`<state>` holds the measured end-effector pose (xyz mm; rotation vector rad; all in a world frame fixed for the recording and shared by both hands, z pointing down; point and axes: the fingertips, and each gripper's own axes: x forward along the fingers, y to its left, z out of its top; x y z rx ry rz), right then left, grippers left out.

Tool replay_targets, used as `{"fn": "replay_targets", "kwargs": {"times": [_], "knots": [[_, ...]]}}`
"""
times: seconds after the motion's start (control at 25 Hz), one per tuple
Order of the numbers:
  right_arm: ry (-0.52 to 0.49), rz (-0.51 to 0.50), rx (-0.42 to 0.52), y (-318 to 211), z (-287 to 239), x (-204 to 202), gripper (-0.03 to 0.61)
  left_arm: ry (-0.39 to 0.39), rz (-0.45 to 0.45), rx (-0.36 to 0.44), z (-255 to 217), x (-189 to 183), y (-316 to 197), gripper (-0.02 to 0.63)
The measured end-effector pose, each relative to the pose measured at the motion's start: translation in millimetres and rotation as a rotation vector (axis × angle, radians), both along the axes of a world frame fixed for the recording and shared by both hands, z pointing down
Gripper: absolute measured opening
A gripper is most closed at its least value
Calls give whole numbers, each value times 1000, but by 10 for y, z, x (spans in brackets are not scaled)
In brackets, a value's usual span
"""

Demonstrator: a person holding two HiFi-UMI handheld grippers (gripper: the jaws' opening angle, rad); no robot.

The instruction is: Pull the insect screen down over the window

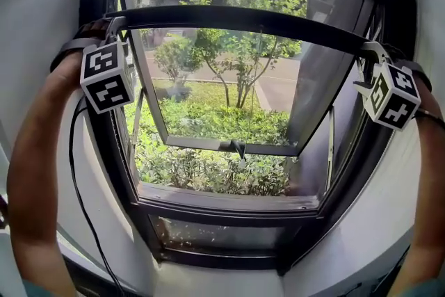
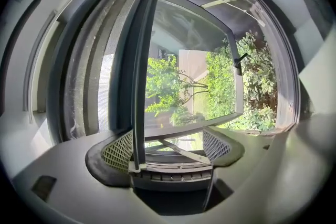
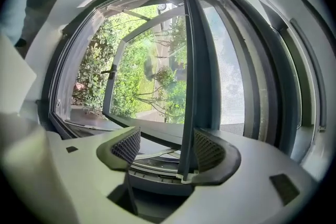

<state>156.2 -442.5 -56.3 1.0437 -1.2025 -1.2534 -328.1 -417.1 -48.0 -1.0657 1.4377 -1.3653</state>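
Dark insect-screen bar [image 1: 236, 16] high across the outward-tilted open window [image 1: 201, 143]

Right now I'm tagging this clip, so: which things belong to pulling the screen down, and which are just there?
Job: screen bar, standing between the open jaws of the left gripper and the right gripper; window frame.
Just there: open sash; cable; shrubs outside.

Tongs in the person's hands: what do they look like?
The left tongs and right tongs are grey, each with two curved black fingers with criss-cross pads. Each carries a white cube with black square markers. A thin black cable hangs by the left one.
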Motion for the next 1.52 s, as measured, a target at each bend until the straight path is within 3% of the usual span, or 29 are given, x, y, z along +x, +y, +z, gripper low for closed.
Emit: {"fn": "replay_targets", "kwargs": {"times": [0.48, 1.16, 1.52], "knots": [[18, 8, -131, 44, 768, -19, 318, 13, -15, -168, 836, -20, 81, 423], [78, 17, -298, 87, 1930, 22, 314, 16, 19, -310, 2013, 7, 161, 422], [90, 6, -348, 112, 2273, 52, 307, 11, 22, -356, 2358, 29, 197, 422]]}}
